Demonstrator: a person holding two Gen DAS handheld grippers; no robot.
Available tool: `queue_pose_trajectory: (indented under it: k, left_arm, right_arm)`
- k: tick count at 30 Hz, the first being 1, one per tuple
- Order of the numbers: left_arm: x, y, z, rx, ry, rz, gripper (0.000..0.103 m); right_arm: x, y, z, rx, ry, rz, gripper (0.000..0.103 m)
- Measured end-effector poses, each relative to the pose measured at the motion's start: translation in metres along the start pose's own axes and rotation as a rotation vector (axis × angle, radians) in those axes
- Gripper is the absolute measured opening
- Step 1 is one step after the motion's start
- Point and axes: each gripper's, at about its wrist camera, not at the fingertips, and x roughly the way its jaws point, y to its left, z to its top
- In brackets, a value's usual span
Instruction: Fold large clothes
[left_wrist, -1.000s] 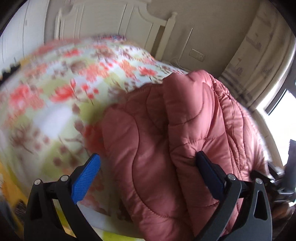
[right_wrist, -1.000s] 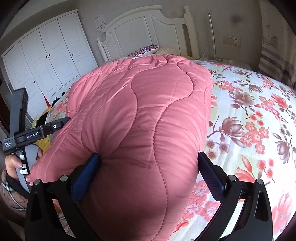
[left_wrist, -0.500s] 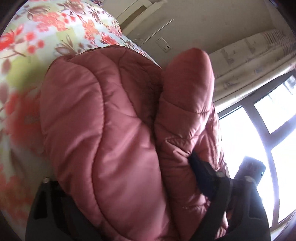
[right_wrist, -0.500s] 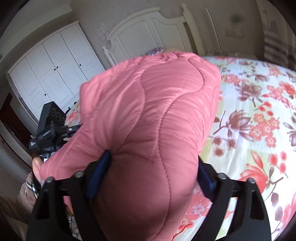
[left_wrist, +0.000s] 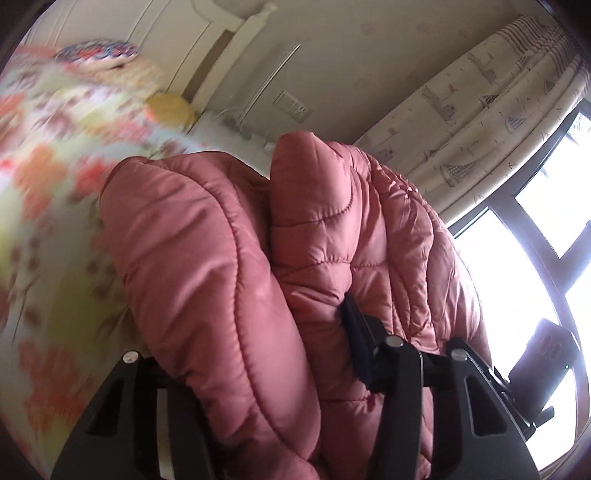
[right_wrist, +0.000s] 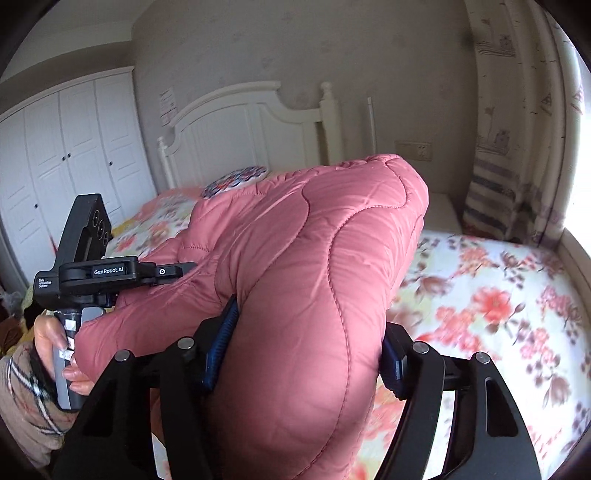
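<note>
Right wrist view shows the pink puffy coat (right_wrist: 314, 295) bunched up thick and held up in the air over the bed (right_wrist: 498, 314) — it is not lying flat. The right gripper (right_wrist: 299, 347) has its blue fingers (right_wrist: 221, 343) squeezed on a fat roll of the coat, one on each side, so they are clamped on it and not fully together. In this view the coat runs from the fingers at 6 o'clock up toward 1 o'clock, where its rounded end points at the headboard (right_wrist: 251, 122), and another part trails off to 9 o'clock toward the left gripper (right_wrist: 110, 275), held in a hand (right_wrist: 55, 350). In the left wrist view the left gripper (left_wrist: 258, 350) also bites the pink puffy coat (left_wrist: 295, 277): one finger (left_wrist: 356, 332) presses into the cloth, the other is hidden behind a thick fold, so it looks clamped on the coat too. Here the coat stands in two tall lumps pointing from 6 o'clock to 12 o'clock, with the curtain (left_wrist: 480, 110) at 2 o'clock. My guess — the coat looks already doubled over at least once, since the layers sit side by side. What is left seems to be laying it down on the bed and smoothing it into a neat stack. The flowered cover is blurry.
</note>
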Motion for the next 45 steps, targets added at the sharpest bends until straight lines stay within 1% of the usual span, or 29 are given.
queue_pose_trajectory:
  k: [2, 3, 4, 5, 7, 9, 10, 12, 13, 14, 15, 16, 17, 18, 22, 24, 25, 27, 28, 29, 31, 33, 35, 36, 39, 41, 42, 43, 45]
  left_arm:
    - [0.021, -0.003, 0.009, 0.032, 0.008, 0.026, 0.052]
    - [0.037, 0.002, 0.01, 0.03, 0.033, 0.05, 0.053]
    - [0.052, 0.01, 0.008, 0.01, 0.059, 0.072, 0.058]
    - [0.062, 0.02, 0.005, -0.018, 0.07, 0.068, 0.068]
    - [0.074, 0.034, 0.0, -0.078, 0.076, 0.036, 0.077]
    - [0.076, 0.04, -0.003, -0.106, 0.078, 0.008, 0.081]
    - [0.075, 0.041, -0.003, -0.097, 0.077, 0.011, 0.083]
    - [0.075, 0.036, 0.0, -0.071, 0.072, 0.031, 0.084]
    - [0.074, 0.034, 0.002, -0.061, 0.069, 0.038, 0.084]
    - [0.073, 0.031, 0.003, -0.051, 0.066, 0.045, 0.085]
    - [0.073, 0.029, 0.004, -0.047, 0.064, 0.049, 0.085]
    - [0.072, 0.029, 0.004, -0.046, 0.062, 0.049, 0.085]
    - [0.073, 0.028, 0.002, -0.047, 0.061, 0.047, 0.086]
    - [0.073, 0.029, 0.001, -0.05, 0.06, 0.044, 0.086]
    - [0.07, 0.026, -0.005, -0.049, 0.061, 0.048, 0.086]
    - [0.065, 0.023, -0.004, -0.038, 0.063, 0.059, 0.086]
    - [0.061, 0.022, -0.001, -0.032, 0.057, 0.068, 0.086]
    - [0.042, 0.018, 0.008, -0.019, 0.012, 0.108, 0.085]
    - [0.03, 0.013, 0.013, -0.002, -0.031, 0.137, 0.084]
    - [0.012, 0.003, 0.021, 0.034, -0.106, 0.177, 0.084]
    - [-0.007, -0.019, 0.033, 0.093, -0.186, 0.216, 0.084]
    - [-0.009, -0.043, 0.04, 0.164, -0.204, 0.225, 0.086]
    - [0.005, -0.073, 0.043, 0.282, -0.186, 0.271, 0.088]
    - [0.018, -0.088, 0.043, 0.349, -0.162, 0.308, 0.088]
    - [0.059, -0.109, 0.041, 0.488, -0.101, 0.401, 0.088]
    - [0.086, -0.099, 0.046, 0.474, -0.024, 0.453, 0.087]
    - [0.101, -0.088, 0.048, 0.442, 0.021, 0.49, 0.087]
    - [0.117, -0.067, 0.05, 0.386, 0.085, 0.494, 0.088]
    - [0.129, -0.034, 0.05, 0.258, 0.15, 0.399, 0.095]
  right_arm:
    - [0.016, -0.02, 0.002, 0.04, 0.019, -0.008, 0.068]
    - [0.029, -0.03, -0.001, 0.055, 0.047, -0.017, 0.068]
    - [0.038, -0.037, -0.007, 0.071, 0.076, -0.03, 0.068]
    - [0.052, -0.048, -0.016, 0.103, 0.117, -0.044, 0.071]
    - [0.061, -0.06, -0.03, 0.16, 0.119, -0.027, 0.076]
    - [0.057, -0.065, -0.034, 0.18, 0.118, -0.017, 0.083]
    - [0.054, -0.065, -0.034, 0.173, 0.122, -0.021, 0.085]
    - [0.045, -0.059, -0.028, 0.128, 0.126, -0.062, 0.09]
    - [0.039, -0.054, -0.023, 0.104, 0.11, -0.102, 0.09]
    - [0.025, -0.046, -0.018, 0.078, 0.057, -0.163, 0.09]
    - [0.012, -0.038, -0.015, 0.055, -0.006, -0.189, 0.091]
    - [0.003, -0.03, -0.015, 0.035, -0.054, -0.184, 0.091]
    - [-0.005, -0.018, -0.015, 0.004, -0.088, -0.155, 0.091]
    - [-0.007, -0.003, -0.017, -0.043, -0.093, -0.131, 0.091]
    - [0.017, 0.044, -0.033, -0.201, -0.017, -0.125, 0.086]
    - [0.045, 0.064, -0.049, -0.271, 0.065, -0.154, 0.086]
    - [0.057, 0.069, -0.051, -0.307, 0.085, -0.186, 0.086]
    - [0.069, 0.081, -0.064, -0.383, 0.077, -0.245, 0.087]
    - [0.072, 0.083, -0.065, -0.384, 0.078, -0.254, 0.087]
    - [0.073, 0.083, -0.066, -0.379, 0.077, -0.257, 0.087]
    - [0.078, 0.08, -0.066, -0.389, 0.083, -0.27, 0.087]
    - [0.078, 0.083, -0.067, -0.394, 0.084, -0.273, 0.087]
    - [0.079, 0.081, -0.067, -0.39, 0.082, -0.271, 0.087]
    - [0.076, 0.081, -0.067, -0.39, 0.081, -0.272, 0.087]
    - [0.073, 0.084, -0.067, -0.389, 0.084, -0.274, 0.087]
    - [0.075, 0.084, -0.066, -0.388, 0.086, -0.272, 0.087]
    - [0.074, 0.084, -0.066, -0.387, 0.085, -0.271, 0.087]
    - [0.074, 0.084, -0.066, -0.387, 0.084, -0.269, 0.087]
    - [0.077, 0.083, -0.067, -0.398, 0.088, -0.274, 0.087]
